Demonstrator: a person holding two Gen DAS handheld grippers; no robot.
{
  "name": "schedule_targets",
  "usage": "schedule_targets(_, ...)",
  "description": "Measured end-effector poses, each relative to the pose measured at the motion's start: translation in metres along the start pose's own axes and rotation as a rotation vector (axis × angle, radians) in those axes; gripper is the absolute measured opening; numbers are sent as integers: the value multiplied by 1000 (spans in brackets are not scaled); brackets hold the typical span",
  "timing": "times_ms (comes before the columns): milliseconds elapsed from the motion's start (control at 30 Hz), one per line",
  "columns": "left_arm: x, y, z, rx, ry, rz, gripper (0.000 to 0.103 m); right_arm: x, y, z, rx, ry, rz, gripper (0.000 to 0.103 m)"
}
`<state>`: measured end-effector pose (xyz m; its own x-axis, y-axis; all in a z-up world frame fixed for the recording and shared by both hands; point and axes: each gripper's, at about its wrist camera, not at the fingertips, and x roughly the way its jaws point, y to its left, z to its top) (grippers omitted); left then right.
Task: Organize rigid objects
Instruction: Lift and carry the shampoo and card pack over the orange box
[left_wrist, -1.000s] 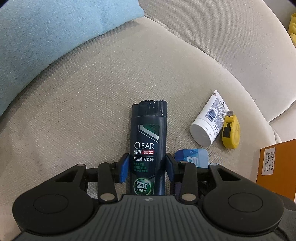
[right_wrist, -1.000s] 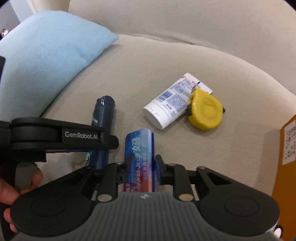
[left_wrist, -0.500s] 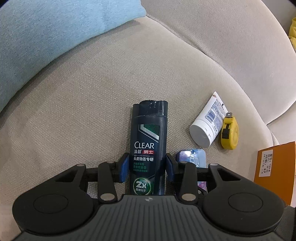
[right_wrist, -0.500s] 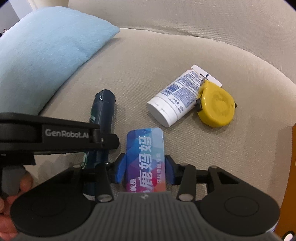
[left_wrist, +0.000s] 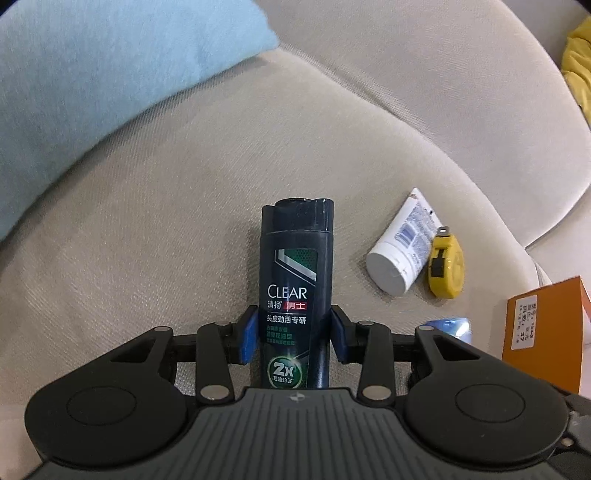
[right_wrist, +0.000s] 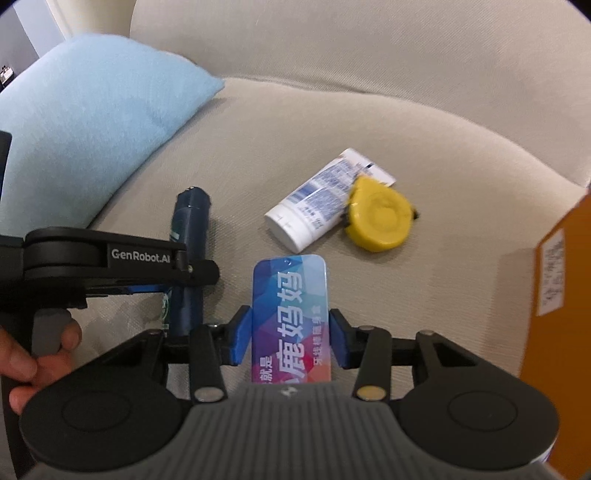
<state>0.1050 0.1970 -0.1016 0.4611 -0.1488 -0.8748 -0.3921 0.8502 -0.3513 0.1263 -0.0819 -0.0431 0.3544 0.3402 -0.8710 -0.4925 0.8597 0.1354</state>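
Note:
My left gripper (left_wrist: 293, 334) is shut on a dark CLEAR shampoo bottle (left_wrist: 295, 273), cap pointing away, held above the beige sofa seat (left_wrist: 166, 221). The bottle also shows in the right wrist view (right_wrist: 188, 236). My right gripper (right_wrist: 290, 338) is shut on a flat blue-and-pink tin (right_wrist: 290, 314), whose end shows in the left wrist view (left_wrist: 448, 328). A white tube (right_wrist: 317, 199) and a yellow tape measure (right_wrist: 378, 218) lie side by side, touching, on the seat ahead; both show in the left wrist view, the tube (left_wrist: 402, 254) and the tape measure (left_wrist: 445, 267).
An orange cardboard box (right_wrist: 557, 295) stands at the right, close to my right gripper; it also shows in the left wrist view (left_wrist: 543, 328). A light blue cushion (right_wrist: 85, 122) lies at the back left. The sofa backrest (right_wrist: 351, 48) curves behind.
Both grippers have lifted with their objects. The right gripper with the tin has moved right, nearer the orange box, so the tin sits farther right in the left view.

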Motion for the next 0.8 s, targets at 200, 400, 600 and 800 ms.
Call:
schedule_targets(200, -12, -44, -6, 100, -75, -2, 44, -23, -9, -9, 9, -35, -31, 45)
schedule_targets(400, -38, -50, -14, 150, -95, -42, 44, -48, -15, -19, 13, -86, -39, 45)
schedule_targets(600, -66, -76, -21, 196, -112, -123, 44, -80, -27, -24, 36, -139, -35, 45)
schedule_targets(800, -93, -124, -25, 325, -154, -187, 44, -120, -52, -30, 57, -210, -48, 45)
